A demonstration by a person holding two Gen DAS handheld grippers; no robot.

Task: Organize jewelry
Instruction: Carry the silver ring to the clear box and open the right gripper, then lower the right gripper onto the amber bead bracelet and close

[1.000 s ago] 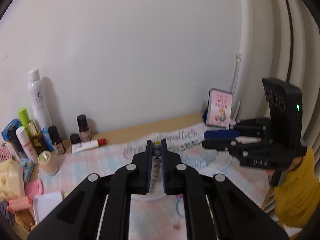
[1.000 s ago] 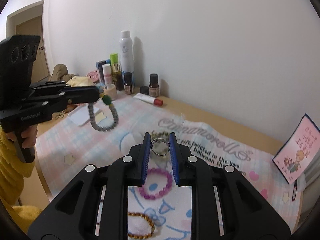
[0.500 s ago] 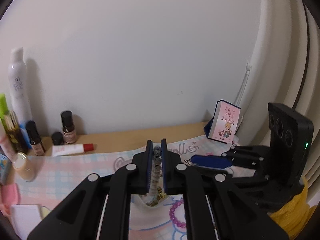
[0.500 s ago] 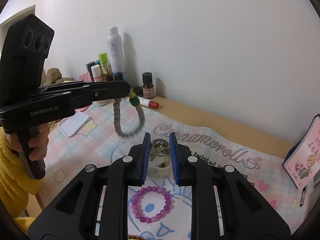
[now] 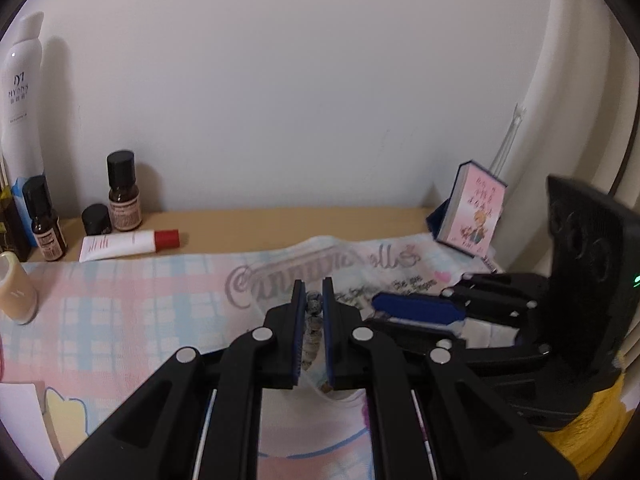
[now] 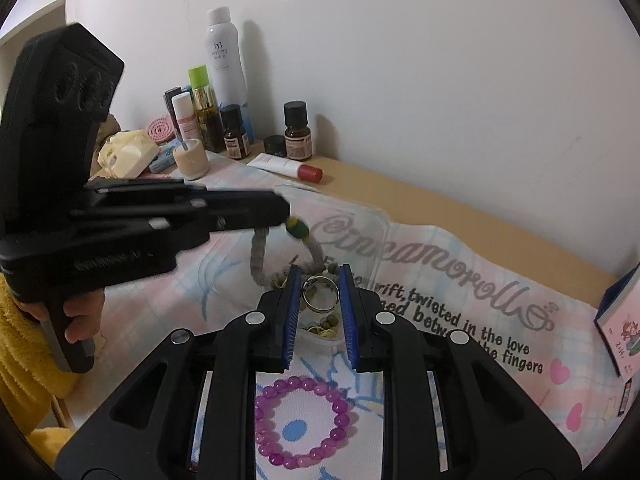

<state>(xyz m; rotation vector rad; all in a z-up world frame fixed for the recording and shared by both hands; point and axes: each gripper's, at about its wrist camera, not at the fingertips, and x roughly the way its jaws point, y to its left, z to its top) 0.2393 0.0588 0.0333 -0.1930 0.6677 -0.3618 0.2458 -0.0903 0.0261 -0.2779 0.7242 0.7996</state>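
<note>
My left gripper (image 5: 311, 292) is shut on a grey beaded bracelet (image 5: 311, 330) with a green and yellow bead (image 6: 297, 227). In the right wrist view the bracelet (image 6: 260, 256) hangs from the left gripper (image 6: 285, 212) over a clear dish (image 6: 326, 326) that holds greenish beads. My right gripper (image 6: 319, 280) is shut on a silver ring (image 6: 319, 299) just above that dish. A purple bead bracelet (image 6: 306, 422) lies on the printed cloth (image 6: 460, 280) under my right gripper.
Bottles, a white spray can (image 6: 225, 60), a red-capped tube (image 6: 286, 166) and a beige jar (image 6: 191, 158) stand along the wall at the left. A pink card box (image 5: 474, 214) leans at the right. The wooden desk edge (image 5: 280, 224) runs behind the cloth.
My left gripper has carried the grey bracelet to the right and lowered it over the clear dish. My right gripper has stayed near the dish with the ring.
</note>
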